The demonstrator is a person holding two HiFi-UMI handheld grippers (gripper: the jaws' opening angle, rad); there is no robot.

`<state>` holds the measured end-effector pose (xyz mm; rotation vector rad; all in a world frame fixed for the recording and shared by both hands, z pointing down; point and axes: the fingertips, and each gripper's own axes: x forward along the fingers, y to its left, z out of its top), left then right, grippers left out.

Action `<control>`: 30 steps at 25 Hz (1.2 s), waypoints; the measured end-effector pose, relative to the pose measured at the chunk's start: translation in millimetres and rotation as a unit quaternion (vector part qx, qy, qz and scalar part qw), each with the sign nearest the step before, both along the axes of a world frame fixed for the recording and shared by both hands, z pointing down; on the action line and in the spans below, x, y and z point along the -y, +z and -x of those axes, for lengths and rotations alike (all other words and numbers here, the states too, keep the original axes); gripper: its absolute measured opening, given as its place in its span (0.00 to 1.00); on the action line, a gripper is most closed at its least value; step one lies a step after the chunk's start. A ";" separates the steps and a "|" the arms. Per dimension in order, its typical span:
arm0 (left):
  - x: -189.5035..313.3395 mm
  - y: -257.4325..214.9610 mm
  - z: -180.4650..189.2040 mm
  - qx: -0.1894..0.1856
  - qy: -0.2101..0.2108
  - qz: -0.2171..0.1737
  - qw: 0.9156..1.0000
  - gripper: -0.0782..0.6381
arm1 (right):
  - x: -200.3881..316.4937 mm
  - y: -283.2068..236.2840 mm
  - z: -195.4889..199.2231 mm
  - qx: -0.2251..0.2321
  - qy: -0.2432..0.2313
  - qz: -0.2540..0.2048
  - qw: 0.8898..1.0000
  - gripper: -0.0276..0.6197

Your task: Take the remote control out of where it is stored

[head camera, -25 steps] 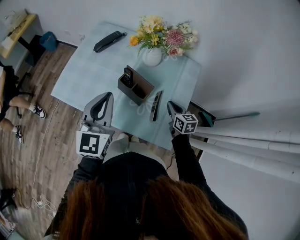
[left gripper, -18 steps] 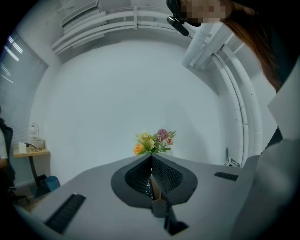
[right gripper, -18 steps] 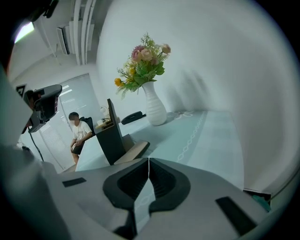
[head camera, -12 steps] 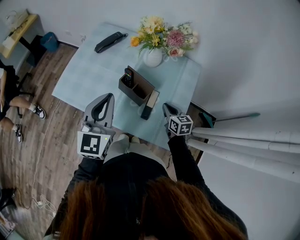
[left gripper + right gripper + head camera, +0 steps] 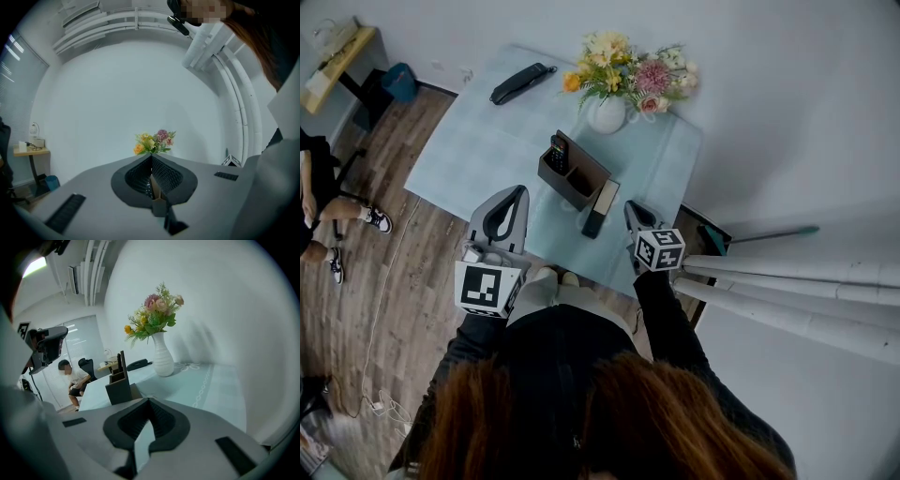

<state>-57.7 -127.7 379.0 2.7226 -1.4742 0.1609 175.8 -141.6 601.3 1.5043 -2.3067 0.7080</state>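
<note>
The right tool, in the head view, is closed on nothing, just right of the remote control. That remote lies flat on the bench, close against the holder. A second remote stands in the holder's far-left compartment.

The left gripper view shows the left tool shut and empty.

The right gripper view shows that tool's jaws together, with the holder ahead.

One remote looks taken out, and the standing one may be left to do.

Two remote controls: a standing remote in the one brown holder, and a lying remote at its 5 o'clock. One flower vase stands at the holder's 1 o'clock, and one long black object lies at 11 o'clock.
</note>
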 end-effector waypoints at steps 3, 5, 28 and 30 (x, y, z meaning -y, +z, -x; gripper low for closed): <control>0.5 0.9 0.7 -0.002 -0.001 0.001 1.000 0.12 | 5.3 -20.5 3.4 -0.002 0.004 -0.028 1.000 0.07; 0.9 1.8 0.9 -0.002 -0.001 0.002 1.000 0.12 | 9.8 -38.9 8.1 -0.003 0.003 -0.051 0.999 0.07; -0.8 -2.3 6.0 -0.014 -0.004 -0.006 1.000 0.12 | -18.4 -211.6 73.5 -0.010 -0.029 -0.232 0.972 0.07; -2.6 -1.8 5.9 -0.014 -0.002 -0.009 1.000 0.12 | -22.1 -213.2 75.7 -0.012 -0.029 -0.234 0.972 0.07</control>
